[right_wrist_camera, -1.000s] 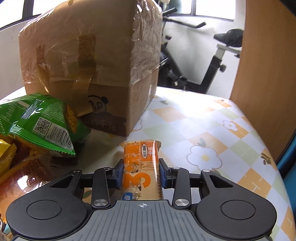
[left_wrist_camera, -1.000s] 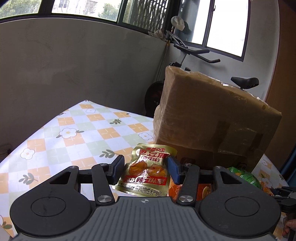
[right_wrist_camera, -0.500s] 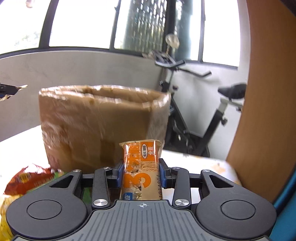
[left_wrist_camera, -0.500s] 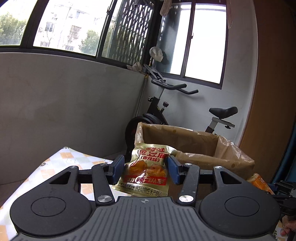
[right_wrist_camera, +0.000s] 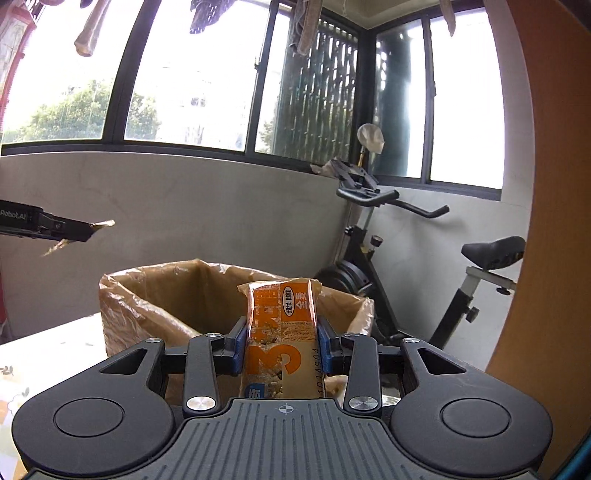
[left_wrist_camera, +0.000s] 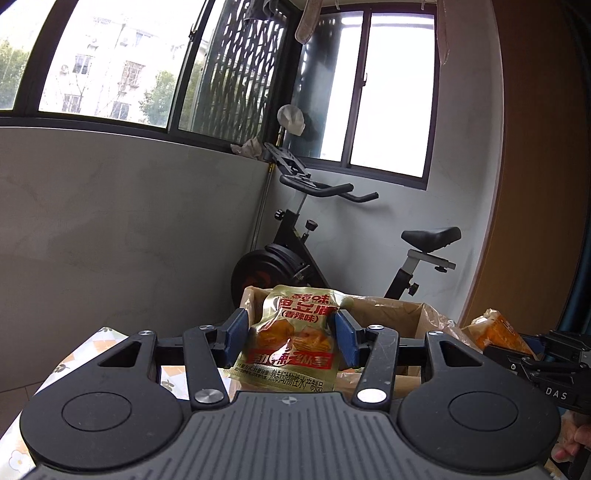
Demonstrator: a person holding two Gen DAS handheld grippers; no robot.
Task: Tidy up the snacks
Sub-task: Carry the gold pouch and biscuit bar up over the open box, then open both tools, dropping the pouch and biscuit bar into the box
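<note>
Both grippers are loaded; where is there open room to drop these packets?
The plastic-lined cardboard box is open-topped, and the part of its inside seen in the right wrist view looks bare. The floral tablecloth left of the box is also bare. Behind the box, the black exercise bike crowds the corner.

The gold foil snack pouch reads "香辣味"; the orange biscuit packet shows "3"; black tool bodies read "DAS" and "Robot.AI".

Grey plastered wall below dark-framed windows, daylight bright through them. Black exercise bike stood in the corner. Wooden panel at right. Cloths hung overhead. Surface wore a floral checked cover.
</note>
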